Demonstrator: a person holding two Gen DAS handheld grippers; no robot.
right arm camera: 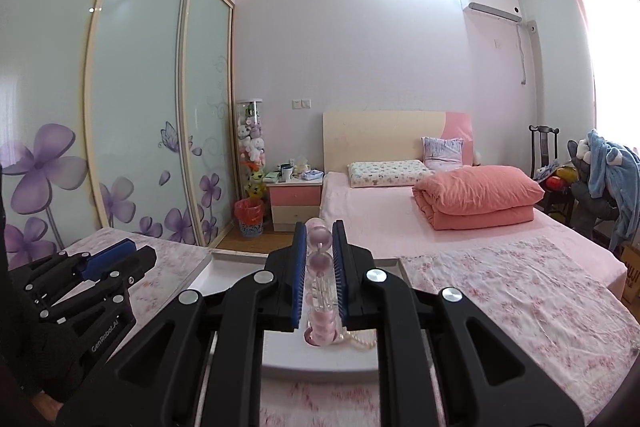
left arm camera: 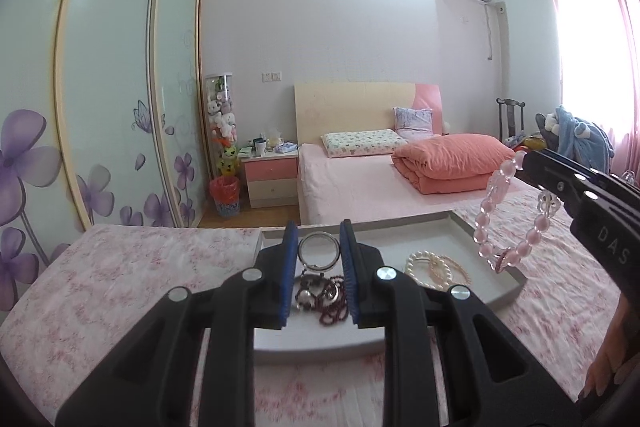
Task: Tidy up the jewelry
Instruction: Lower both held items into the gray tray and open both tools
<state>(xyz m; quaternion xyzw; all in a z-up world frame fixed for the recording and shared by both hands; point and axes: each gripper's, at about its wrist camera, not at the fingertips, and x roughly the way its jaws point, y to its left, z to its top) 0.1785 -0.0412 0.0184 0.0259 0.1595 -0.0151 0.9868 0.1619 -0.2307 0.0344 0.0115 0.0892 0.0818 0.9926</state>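
Note:
A grey tray (left arm camera: 460,227) lies on the flowered cloth. It holds a silver bangle (left arm camera: 319,251), a watch with dark red beads (left arm camera: 326,301) and a pearl bracelet (left arm camera: 434,267). My left gripper (left arm camera: 319,243) is open above the bangle, its blue pads either side of it, holding nothing. My right gripper (right arm camera: 320,247) is shut on a pink bead bracelet (right arm camera: 320,267). The bracelet (left arm camera: 502,215) hangs from the gripper (left arm camera: 528,159) over the tray's right edge. The left gripper (right arm camera: 116,253) also shows at the left of the right wrist view.
The table is covered by a pink flowered cloth (left arm camera: 132,267). Behind it stand a bed (left arm camera: 360,183) with an orange folded quilt (left arm camera: 448,163), a nightstand (left arm camera: 272,179) and a sliding wardrobe (left arm camera: 100,87). A chair with clothes (right arm camera: 600,171) is at the right.

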